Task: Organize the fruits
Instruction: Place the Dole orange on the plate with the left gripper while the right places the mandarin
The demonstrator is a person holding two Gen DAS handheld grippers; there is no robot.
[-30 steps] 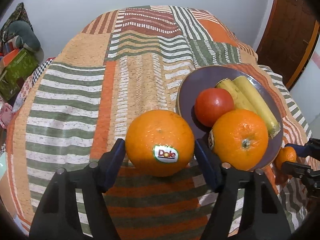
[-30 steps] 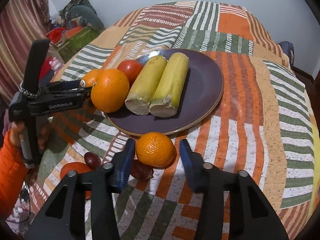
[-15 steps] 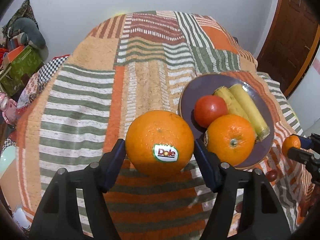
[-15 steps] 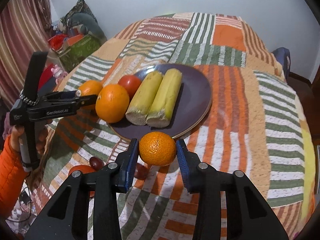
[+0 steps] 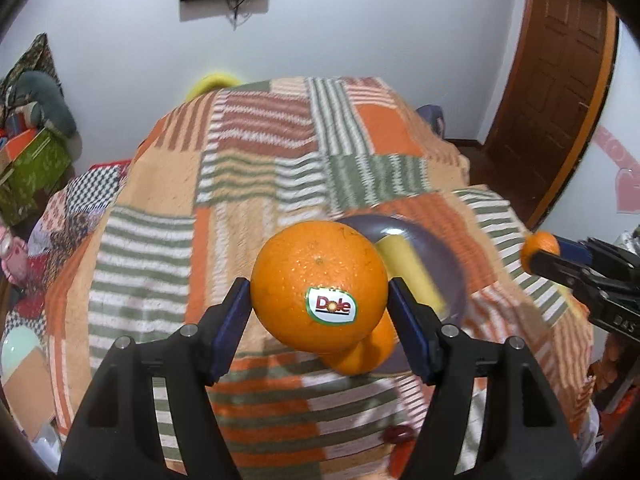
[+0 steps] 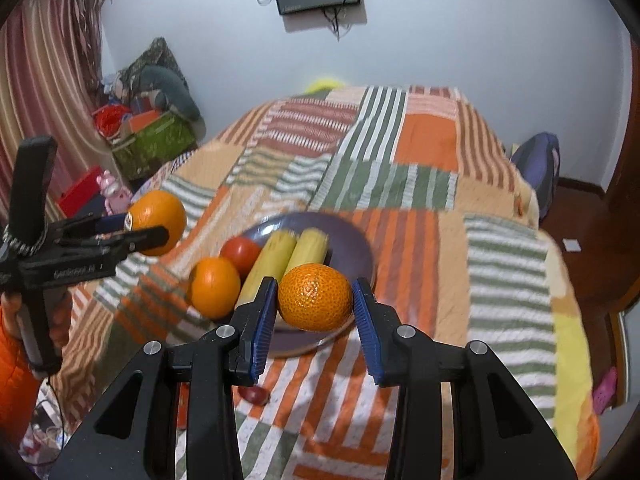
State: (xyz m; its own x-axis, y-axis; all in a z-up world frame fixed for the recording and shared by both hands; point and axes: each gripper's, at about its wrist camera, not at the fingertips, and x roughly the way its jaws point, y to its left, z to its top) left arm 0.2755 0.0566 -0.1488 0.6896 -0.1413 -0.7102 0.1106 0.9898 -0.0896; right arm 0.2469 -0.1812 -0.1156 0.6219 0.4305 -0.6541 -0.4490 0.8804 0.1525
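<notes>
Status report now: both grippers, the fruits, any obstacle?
Left gripper shut on Dole orange. Right gripper shut on mandarin, above plate. Nothing blocking.

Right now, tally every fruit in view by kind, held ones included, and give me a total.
Large oranges: 2, the Dole orange in the left gripper and one on the plate
Mandarin in the right gripper: 1
Tomato: 1
Banana pieces: 2
Dark red small fruit on the quilt: 1
Total: 7

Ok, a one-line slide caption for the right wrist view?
Right hand-held gripper holds a mandarin above the purple plate of fruit, while the left hand-held gripper lifts a stickered orange.
</notes>
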